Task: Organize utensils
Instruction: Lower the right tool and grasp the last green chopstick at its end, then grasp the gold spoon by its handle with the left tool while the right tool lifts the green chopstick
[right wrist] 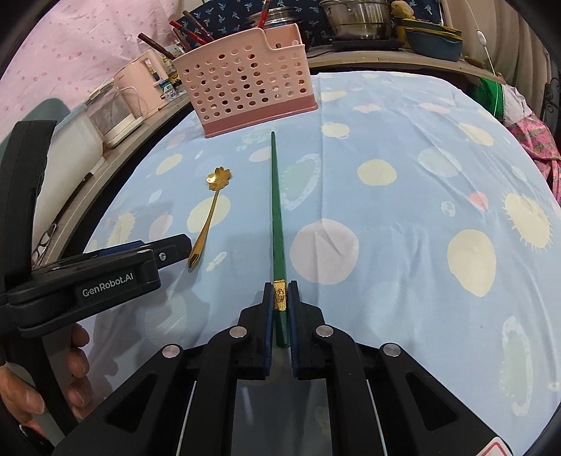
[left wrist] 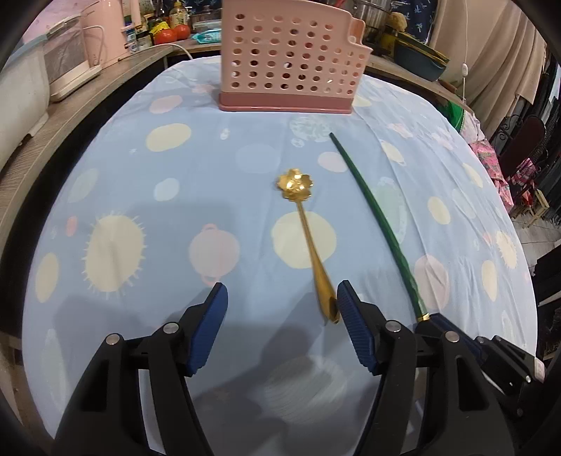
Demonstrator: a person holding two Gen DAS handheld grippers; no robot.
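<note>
A gold spoon (left wrist: 303,224) with a flower-shaped bowl lies on the blue patterned tablecloth (left wrist: 140,168). My left gripper (left wrist: 280,298) stands open, and the spoon's handle end lies just inside its right finger, with no pad pressing on it. A long green chopstick (right wrist: 275,210) with a gold band points toward the pink perforated utensil basket (right wrist: 245,84). My right gripper (right wrist: 280,291) is shut on the chopstick at the gold band. The spoon (right wrist: 210,210) and the left gripper (right wrist: 154,250) also show in the right wrist view. The basket (left wrist: 287,59) stands at the far side of the table.
Several red-tipped chopsticks (right wrist: 189,33) stick out of the basket. A wooden counter (left wrist: 70,91) at the left carries pink and white appliances; pots and dishes (right wrist: 361,21) stand behind the table. A person's hand (right wrist: 75,371) holds the left gripper's grip.
</note>
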